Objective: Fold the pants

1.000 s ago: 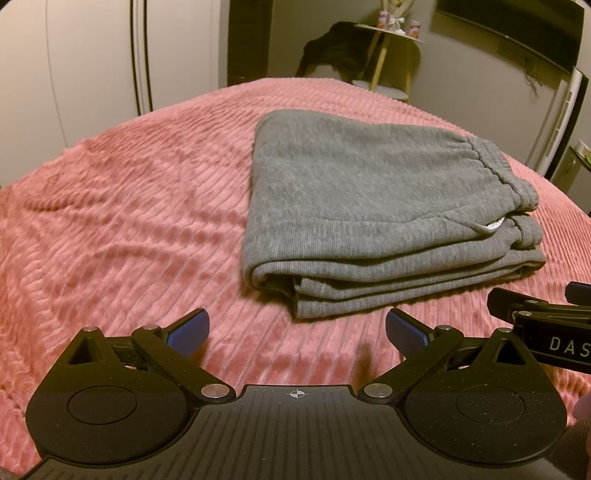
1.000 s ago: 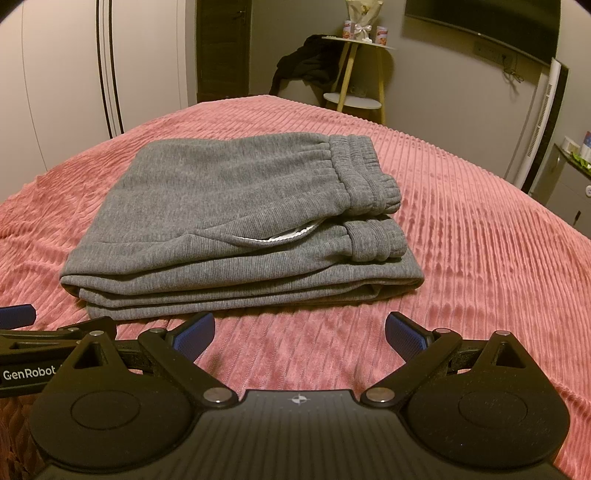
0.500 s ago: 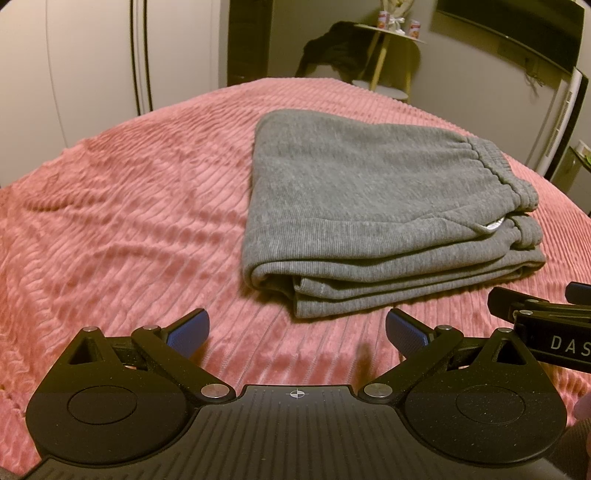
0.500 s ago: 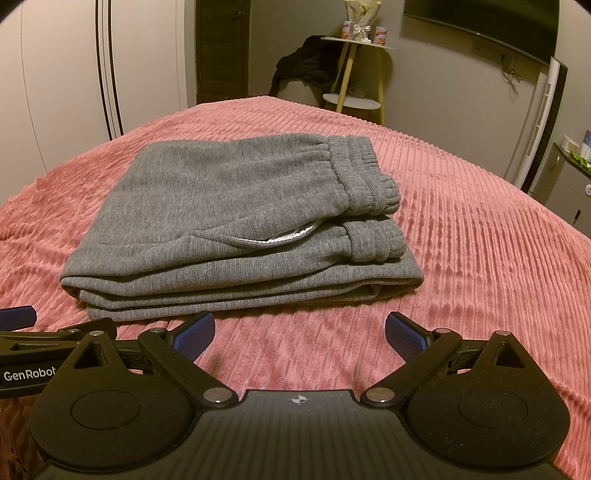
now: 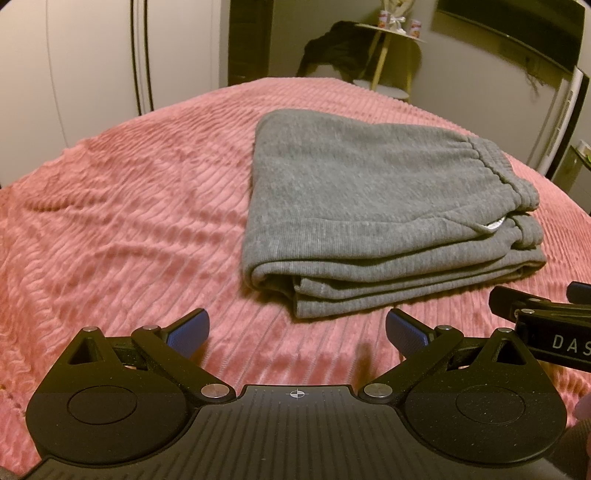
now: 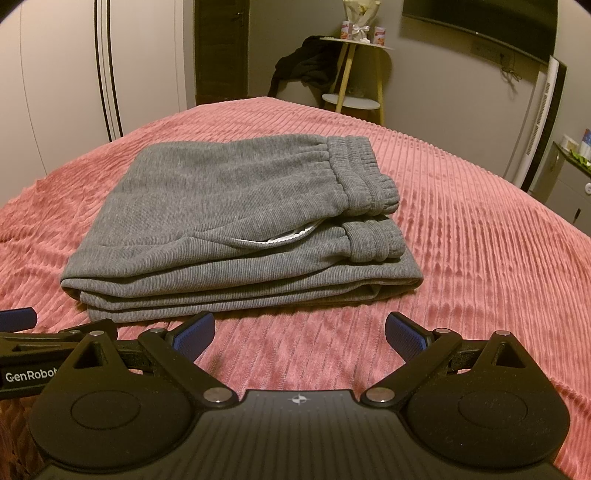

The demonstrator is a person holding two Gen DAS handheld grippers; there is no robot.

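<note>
Grey sweatpants (image 5: 362, 206) (image 6: 236, 218) lie folded into a thick rectangle on the pink ribbed bedspread (image 5: 122, 229) (image 6: 480, 251). The elastic waistband and a cuff are stacked at the right end, and the layered edges face me. My left gripper (image 5: 297, 332) stands open just short of the stack's near left corner, nothing between its blue pads. My right gripper (image 6: 300, 334) is open too, in front of the stack's near edge, and holds nothing. Each view catches part of the other gripper at its side.
White wardrobe doors (image 5: 92, 66) stand beyond the bed on the left. A small round side table (image 6: 356, 74) with dark clothing draped beside it is at the far end. A wall-mounted screen (image 6: 480, 26) hangs at upper right, and a white upright unit (image 6: 543, 122) stands right.
</note>
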